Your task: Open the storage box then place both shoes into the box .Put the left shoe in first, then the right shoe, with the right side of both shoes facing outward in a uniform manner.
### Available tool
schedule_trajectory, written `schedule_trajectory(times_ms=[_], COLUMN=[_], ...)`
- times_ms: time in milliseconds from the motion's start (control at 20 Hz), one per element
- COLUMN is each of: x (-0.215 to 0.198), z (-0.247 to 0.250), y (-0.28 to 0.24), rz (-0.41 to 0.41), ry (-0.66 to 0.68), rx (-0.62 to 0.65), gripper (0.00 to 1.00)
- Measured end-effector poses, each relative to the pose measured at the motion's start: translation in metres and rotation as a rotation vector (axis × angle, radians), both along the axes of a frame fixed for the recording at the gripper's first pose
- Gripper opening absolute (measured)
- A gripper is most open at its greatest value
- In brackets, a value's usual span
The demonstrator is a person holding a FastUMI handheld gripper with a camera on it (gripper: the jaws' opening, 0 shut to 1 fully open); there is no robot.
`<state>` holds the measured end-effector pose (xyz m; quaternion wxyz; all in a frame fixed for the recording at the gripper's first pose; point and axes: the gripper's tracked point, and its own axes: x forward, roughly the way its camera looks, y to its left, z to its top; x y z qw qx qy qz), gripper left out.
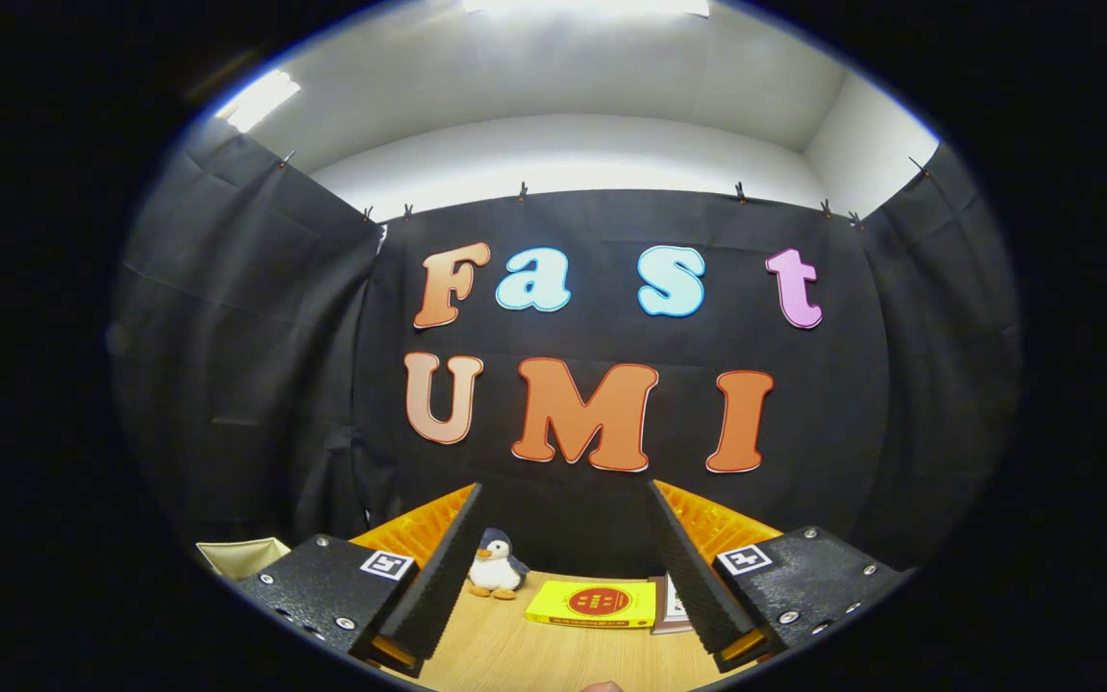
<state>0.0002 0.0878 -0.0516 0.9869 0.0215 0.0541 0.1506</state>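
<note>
My gripper [565, 495] is open, its two fingers spread wide with nothing between them, and it is raised and aimed at the booth's back wall. Far below, between the fingers, lies the wooden table [505, 644].
A small plush penguin [497, 565] stands on the table by the left finger. A yellow book [594, 604] lies flat beside it, with a brownish book [669, 605] against the right finger. A cream-coloured box corner [241, 556] shows left of the gripper.
</note>
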Motion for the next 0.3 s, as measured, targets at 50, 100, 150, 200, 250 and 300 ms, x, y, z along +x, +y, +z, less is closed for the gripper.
schedule_trajectory(times_ms=[50,100,150,200,250,300], x=[0.0002,0.0006,0.0013,0.0013,0.0021,0.0022], z=[0.0001,0.0016,0.0027,0.0045,0.0063,0.0082], y=[0.0007,-0.0007,-0.0020,-0.0023,-0.0029,-0.0031], rz=[0.003,0.000,-0.001,-0.001,-0.002,-0.003], ry=[0.000,-0.003,-0.007,-0.015,-0.023,-0.031], rx=[0.005,0.010,0.013,0.014,0.015,0.017], gripper=[0.99,0.99,0.99,0.99,0.99,1.00])
